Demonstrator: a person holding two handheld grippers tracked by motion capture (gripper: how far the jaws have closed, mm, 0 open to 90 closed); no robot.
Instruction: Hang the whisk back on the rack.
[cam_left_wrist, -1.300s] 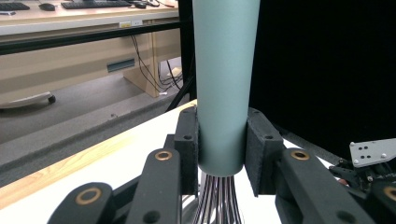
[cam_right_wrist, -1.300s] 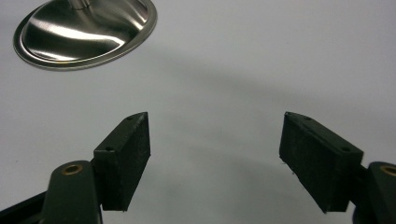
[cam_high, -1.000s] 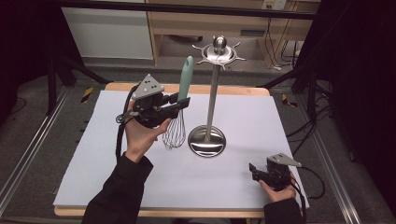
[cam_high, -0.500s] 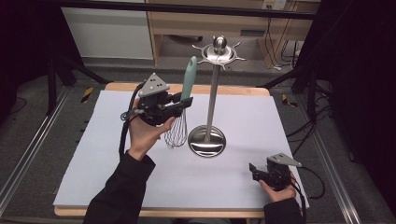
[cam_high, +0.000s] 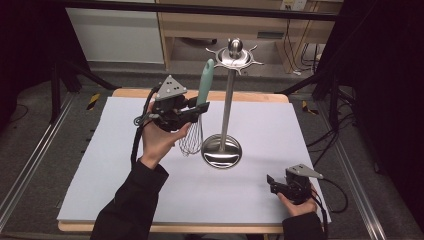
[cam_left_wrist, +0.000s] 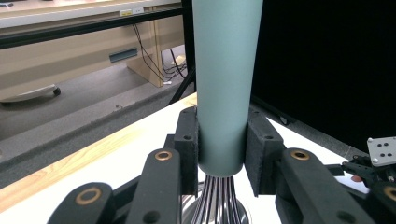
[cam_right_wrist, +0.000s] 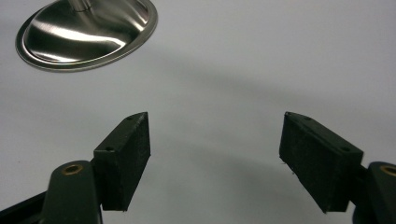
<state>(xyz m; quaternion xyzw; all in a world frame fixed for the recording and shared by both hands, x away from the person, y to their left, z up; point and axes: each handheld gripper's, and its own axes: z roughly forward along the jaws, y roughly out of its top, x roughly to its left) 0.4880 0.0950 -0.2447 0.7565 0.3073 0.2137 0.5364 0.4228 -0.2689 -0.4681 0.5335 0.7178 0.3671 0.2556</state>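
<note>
A whisk with a teal handle (cam_high: 204, 82) and wire loops (cam_high: 191, 140) hangs upright, just left of a steel utensil stand (cam_high: 227, 100). My left gripper (cam_high: 199, 107) is shut on the lower end of the handle, above the table. In the left gripper view both black pads (cam_left_wrist: 189, 149) press on the teal handle (cam_left_wrist: 224, 84), with the wires fanning out below. The stand has a round base (cam_high: 221, 151) and a hooked crown on top (cam_high: 234, 56). My right gripper (cam_high: 270, 182) rests at the table's front right, open, with nothing between its fingers (cam_right_wrist: 215, 154).
A white sheet (cam_high: 125, 165) covers the wooden table. The stand's shiny base (cam_right_wrist: 86, 32) lies ahead and left of the right gripper. A cabinet and cables sit on the floor behind the table. Dark frame legs stand at both sides.
My left hand has carried the whisk slightly to the right, closer to the stand's pole. The right gripper has stayed where it was.
</note>
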